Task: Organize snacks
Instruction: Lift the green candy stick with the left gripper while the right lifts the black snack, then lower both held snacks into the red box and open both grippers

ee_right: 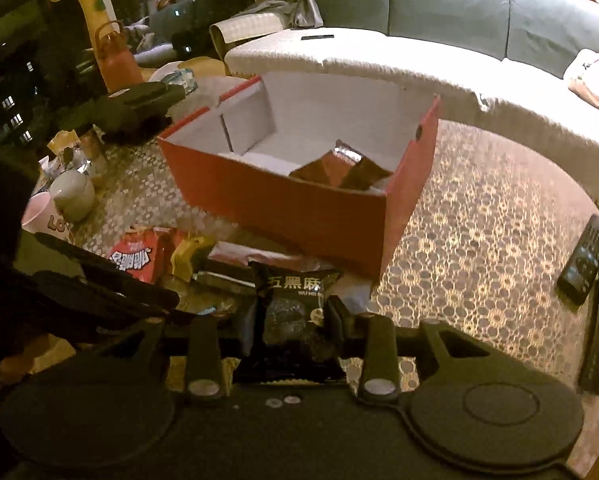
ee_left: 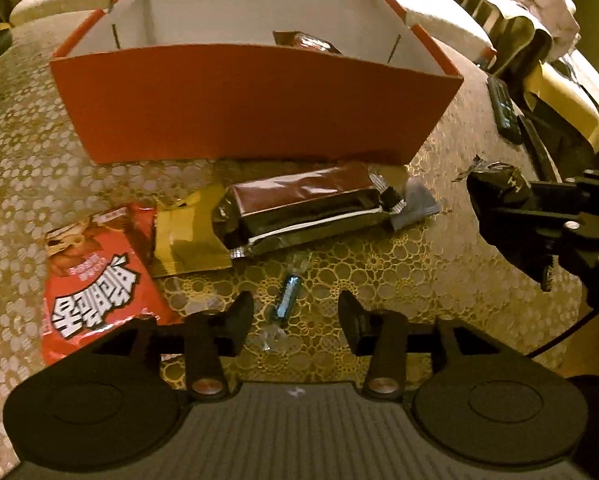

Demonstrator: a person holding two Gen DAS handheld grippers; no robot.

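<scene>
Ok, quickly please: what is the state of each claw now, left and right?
Left claw: open, nothing held; a small blue candy lies on the table between its fingers.
Right claw: closed on a black snack packet.

A home living room: a grey-green sofa (ee_right: 451, 4), remote controls (ee_right: 585, 258) on a lace-patterned table (ee_right: 479, 220)

Left tool (ee_left: 295, 316) gapes over a blue candy (ee_left: 286, 300) before the red box (ee_left: 251, 100).
</scene>
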